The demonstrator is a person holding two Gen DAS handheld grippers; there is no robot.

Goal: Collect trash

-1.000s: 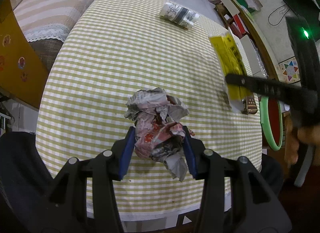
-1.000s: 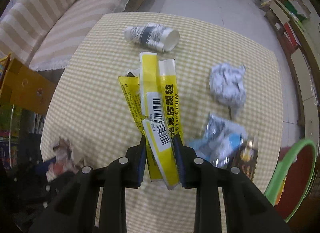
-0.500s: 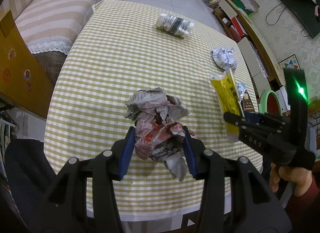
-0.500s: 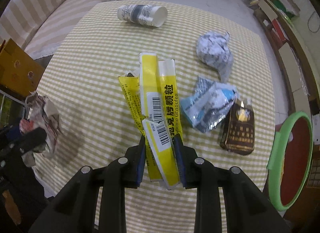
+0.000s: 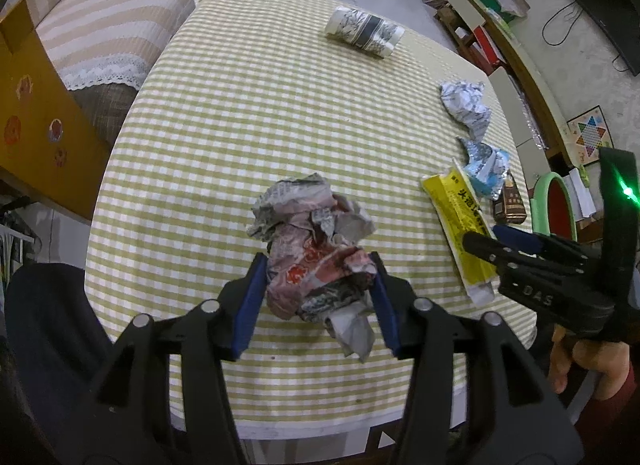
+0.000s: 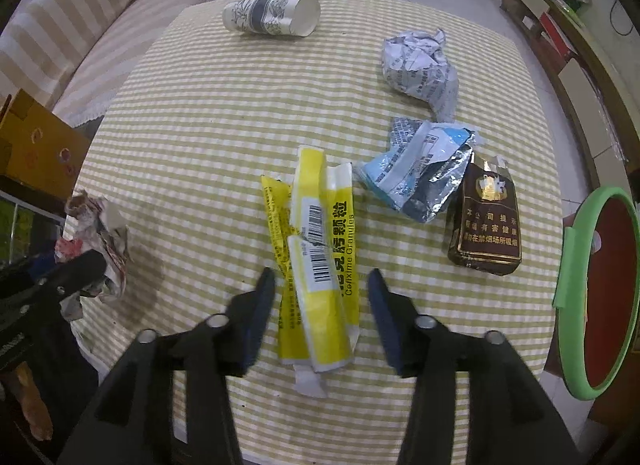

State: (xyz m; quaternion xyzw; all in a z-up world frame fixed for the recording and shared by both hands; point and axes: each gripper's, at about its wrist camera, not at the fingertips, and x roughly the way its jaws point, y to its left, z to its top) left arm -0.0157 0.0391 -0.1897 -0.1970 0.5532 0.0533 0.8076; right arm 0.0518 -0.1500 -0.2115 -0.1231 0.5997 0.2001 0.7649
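Checked cloth covered our counter [image 6: 200,113], with a green-rimmed bin [image 6: 568,265] at the right edge. We counted six scraps left out: one cup [image 6: 272,15], two paper wads [image 5: 316,249] [image 6: 420,65], one yellow packet [image 6: 316,265], one foil pouch [image 6: 424,181], one brown pack [image 6: 486,221]. Our left gripper [image 5: 318,297] loosened around the lower-centre wad; our right gripper's [image 6: 320,301] jaws were opening, clear of the packet.

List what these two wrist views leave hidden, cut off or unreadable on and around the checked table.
- Green-rimmed bin, right wrist view: cut by the frame edge; contents unseen.
- Crumpled newspaper, right wrist view: partly behind the left gripper.
- Cigarette pack, left wrist view: mostly behind the foil wrapper.
- Yellow packet, left wrist view: lower end behind the right gripper.
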